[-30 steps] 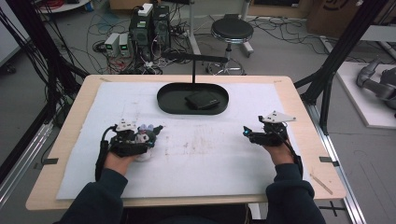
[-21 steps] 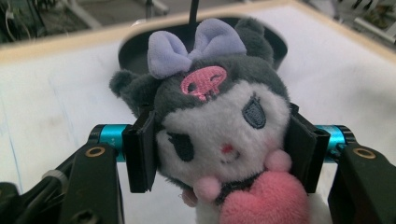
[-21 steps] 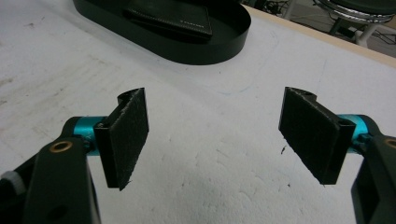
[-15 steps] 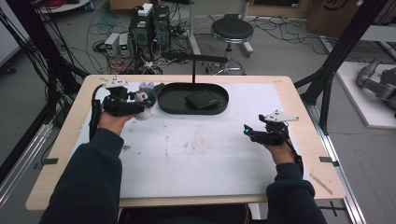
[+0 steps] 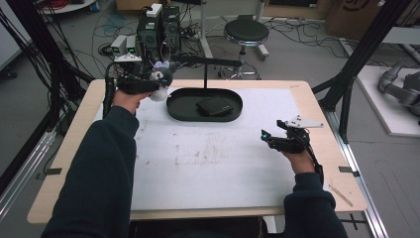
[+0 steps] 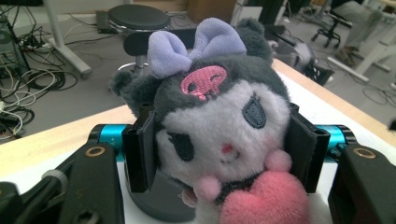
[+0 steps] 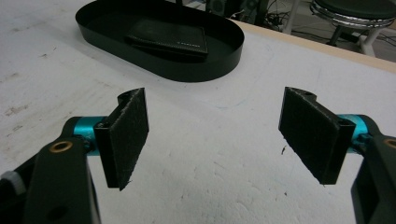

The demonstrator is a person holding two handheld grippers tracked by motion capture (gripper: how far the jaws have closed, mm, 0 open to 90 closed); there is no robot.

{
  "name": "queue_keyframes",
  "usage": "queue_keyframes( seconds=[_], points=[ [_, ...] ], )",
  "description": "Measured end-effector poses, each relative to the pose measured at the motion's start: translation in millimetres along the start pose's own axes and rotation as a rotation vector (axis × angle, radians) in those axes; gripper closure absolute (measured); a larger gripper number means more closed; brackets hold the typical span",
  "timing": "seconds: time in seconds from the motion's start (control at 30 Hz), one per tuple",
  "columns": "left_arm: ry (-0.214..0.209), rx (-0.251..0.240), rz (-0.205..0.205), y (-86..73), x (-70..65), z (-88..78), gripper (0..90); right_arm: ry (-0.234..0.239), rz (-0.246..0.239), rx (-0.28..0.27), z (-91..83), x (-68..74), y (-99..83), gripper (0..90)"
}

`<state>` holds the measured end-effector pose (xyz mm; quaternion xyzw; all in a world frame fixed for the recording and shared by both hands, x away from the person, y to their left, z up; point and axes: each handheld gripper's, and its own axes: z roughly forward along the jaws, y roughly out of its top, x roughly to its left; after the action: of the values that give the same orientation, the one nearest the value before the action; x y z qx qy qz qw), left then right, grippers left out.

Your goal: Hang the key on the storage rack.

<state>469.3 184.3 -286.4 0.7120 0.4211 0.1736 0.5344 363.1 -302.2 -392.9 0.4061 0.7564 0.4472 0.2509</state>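
Left gripper [image 6: 219, 154] clamps a plush toy [image 6: 219, 121] by the head, one black pad pressed to each cheek. In the high view, left gripper [image 5: 148, 82] and plush toy [image 5: 159, 79] sit at the upper left of the frame, above the far left corner of the table [image 5: 69, 148], just left of the black oval tray [image 5: 178, 106].

The toy has a white face, dark grey hood with a pink skull mark, a lilac bow and a pink heart at its front.

The tray holds a dark wallet [image 5: 215, 105]; a black stand [image 5: 205, 64] rises behind it. In the right gripper view the wallet [image 7: 170, 39] carries a small embossed line, too small to read.

Right gripper [image 7: 212, 126] stands wide open with nothing between its pads, over the white table cover [image 7: 224, 186]; in the high view it [image 5: 270, 139] lies at centre right, well apart from the tray.

A round stool [image 5: 246, 32] and cabled electronics boxes [image 5: 158, 27] stand on the floor beyond the table.
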Motion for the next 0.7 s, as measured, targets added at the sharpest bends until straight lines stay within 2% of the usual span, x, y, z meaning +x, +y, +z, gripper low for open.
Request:
queue_keyframes(
  seconds=[0.17, 0.3, 0.43, 0.53, 0.7],
  points=[
    [0.005, -0.012, -0.03, 5.4, 6.4, 17.4, 37.9, 0.005, 0.006, -0.003, 0.1, -1.2, -0.2, 24.6],
    [0.008, -0.005, -0.033, 10.3, 8.7, 28.6, 37.9, 0.012, 0.005, -0.006, -0.7, -1.9, -0.3, 24.6],
    [0.005, -0.032, -0.045, 15.6, 10.2, 37.1, 37.9, 0.017, 0.007, -0.009, -1.9, -1.1, -0.2, 24.6],
    [0.025, -0.024, -0.042, 18.6, 12.1, 43.4, 37.8, 0.015, 0.01, -0.006, -3.2, -1.7, -1.1, 24.6],
    [0.043, -0.043, -0.059, 23.0, 16.2, 50.8, 37.8, 0.016, 0.015, -0.01, -4.5, -3.4, -2.0, 24.6]
  ],
)
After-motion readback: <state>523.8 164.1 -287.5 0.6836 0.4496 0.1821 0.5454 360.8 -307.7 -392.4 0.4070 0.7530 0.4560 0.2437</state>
